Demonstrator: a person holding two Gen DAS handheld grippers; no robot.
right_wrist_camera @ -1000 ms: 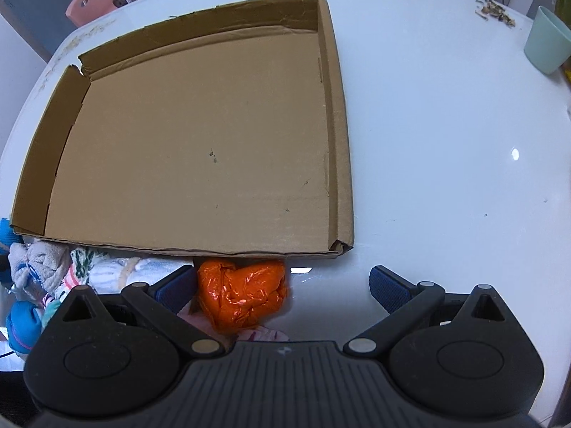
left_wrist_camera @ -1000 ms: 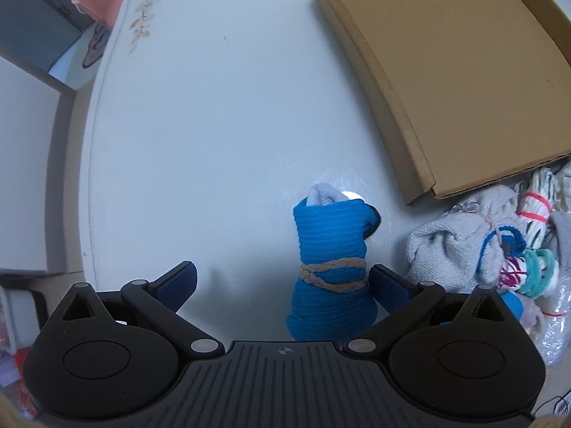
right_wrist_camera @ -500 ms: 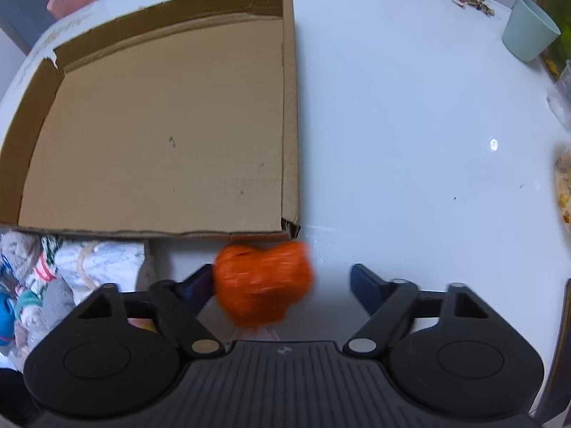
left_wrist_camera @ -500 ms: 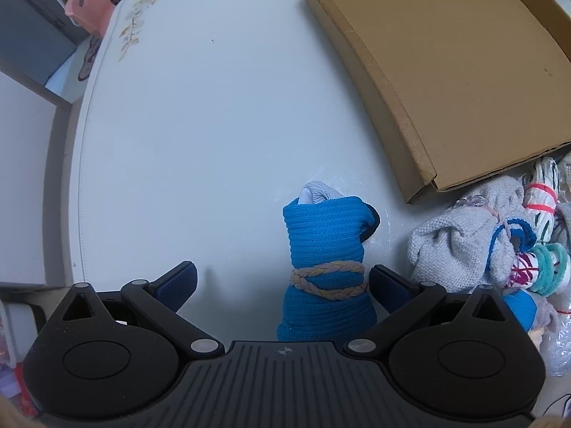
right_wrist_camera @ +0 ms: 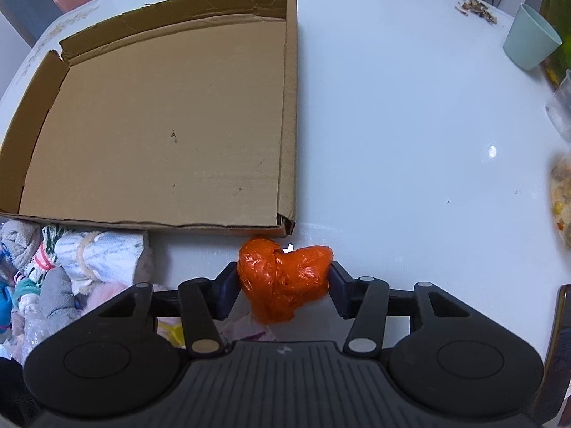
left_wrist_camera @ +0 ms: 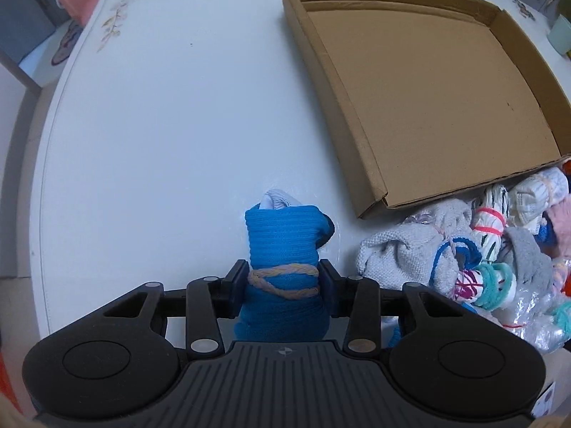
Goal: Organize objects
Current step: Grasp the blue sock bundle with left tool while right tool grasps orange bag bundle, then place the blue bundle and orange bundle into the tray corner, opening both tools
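Note:
My left gripper [left_wrist_camera: 283, 281] is shut on a blue knitted sock roll [left_wrist_camera: 282, 246] tied with a tan braided band, standing on the white table [left_wrist_camera: 160, 125]. My right gripper [right_wrist_camera: 283, 287] is shut on an orange plastic-wrapped bundle [right_wrist_camera: 283, 278] just in front of the near right corner of the empty cardboard tray [right_wrist_camera: 160, 135]. The tray also shows in the left wrist view [left_wrist_camera: 428, 100], to the right of the sock roll.
A pile of rolled socks and cloth bundles [left_wrist_camera: 464, 260] lies below the tray's front edge; it also shows in the right wrist view [right_wrist_camera: 71, 267]. A mint cup [right_wrist_camera: 531, 42] and a clear food container [right_wrist_camera: 562, 185] stand at the table's right side.
Both grippers have closed: the left onto the blue sock roll, the right onto the orange bundle. The right view shifted right then back.

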